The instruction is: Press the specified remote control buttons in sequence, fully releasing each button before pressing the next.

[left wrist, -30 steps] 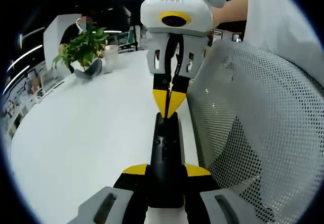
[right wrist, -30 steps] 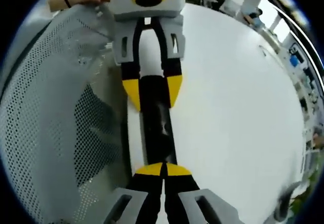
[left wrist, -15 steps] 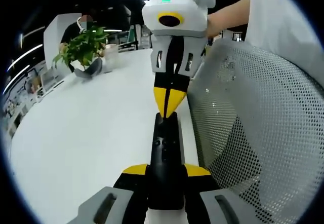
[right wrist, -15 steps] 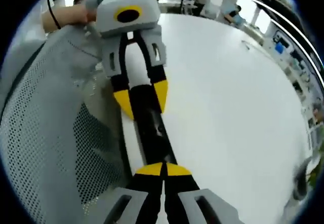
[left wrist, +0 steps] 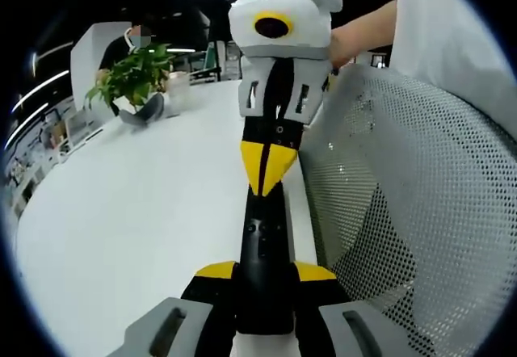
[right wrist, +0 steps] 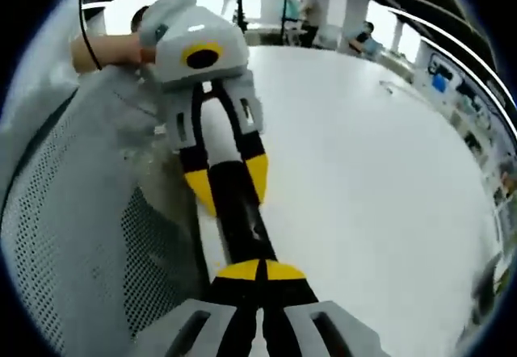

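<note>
A slim black remote control [left wrist: 262, 244] is held above the white table [left wrist: 137, 203], pointing away from me. My left gripper [left wrist: 262, 270] is shut on its near half, one yellow jaw on each side. My right gripper [left wrist: 267, 189] comes down from above. It is shut, and its joined yellow tips rest at the remote's far end, just past the round buttons. In the right gripper view, my right gripper [right wrist: 259, 266] meets the near end of the remote [right wrist: 242, 228]. Beyond it, my left gripper [right wrist: 228, 186] clamps the other end. I cannot tell whether a button is pressed.
A grey mesh chair back [left wrist: 404, 212] stands close beside the remote, also seen in the right gripper view [right wrist: 73, 236]. A potted plant [left wrist: 133, 78] sits at the table's far side, with a seated person [left wrist: 121, 46] behind it. A bare forearm [left wrist: 363, 26] holds the right gripper.
The right gripper's body has tipped up and back while its tips stay at the remote's far end. The right gripper view has swung, so the left gripper and remote sit further left. The left gripper holds still.
</note>
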`<move>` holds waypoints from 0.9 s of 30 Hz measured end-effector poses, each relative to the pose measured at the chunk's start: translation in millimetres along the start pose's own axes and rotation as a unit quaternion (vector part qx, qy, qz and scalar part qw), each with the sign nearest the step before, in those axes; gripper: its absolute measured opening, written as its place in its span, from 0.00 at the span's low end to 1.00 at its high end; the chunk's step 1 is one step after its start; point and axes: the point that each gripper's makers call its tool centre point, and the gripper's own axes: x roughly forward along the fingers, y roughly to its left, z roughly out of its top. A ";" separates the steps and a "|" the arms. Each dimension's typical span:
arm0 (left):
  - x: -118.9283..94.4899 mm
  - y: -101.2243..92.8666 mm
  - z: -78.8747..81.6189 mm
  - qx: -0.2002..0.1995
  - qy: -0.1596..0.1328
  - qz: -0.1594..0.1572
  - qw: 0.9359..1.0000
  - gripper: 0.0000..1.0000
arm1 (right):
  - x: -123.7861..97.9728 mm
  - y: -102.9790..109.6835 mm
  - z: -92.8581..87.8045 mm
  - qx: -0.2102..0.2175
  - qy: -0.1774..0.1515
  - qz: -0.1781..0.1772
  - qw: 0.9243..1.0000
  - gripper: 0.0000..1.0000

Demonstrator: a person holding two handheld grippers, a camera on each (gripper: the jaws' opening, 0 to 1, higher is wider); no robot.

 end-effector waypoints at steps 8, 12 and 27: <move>-0.2 -0.2 -0.1 0.001 0.000 -0.001 1.000 0.25 | 0.7 -1.5 2.0 -0.051 0.024 0.000 0.998 0.00; 0.1 0.0 -0.4 0.003 0.000 -0.003 1.000 0.25 | 2.2 -2.0 3.1 -0.063 0.043 0.009 0.997 0.00; -0.1 0.0 0.0 0.002 0.000 -0.002 1.000 0.25 | 3.5 -2.3 2.9 -0.083 0.078 0.020 0.993 0.00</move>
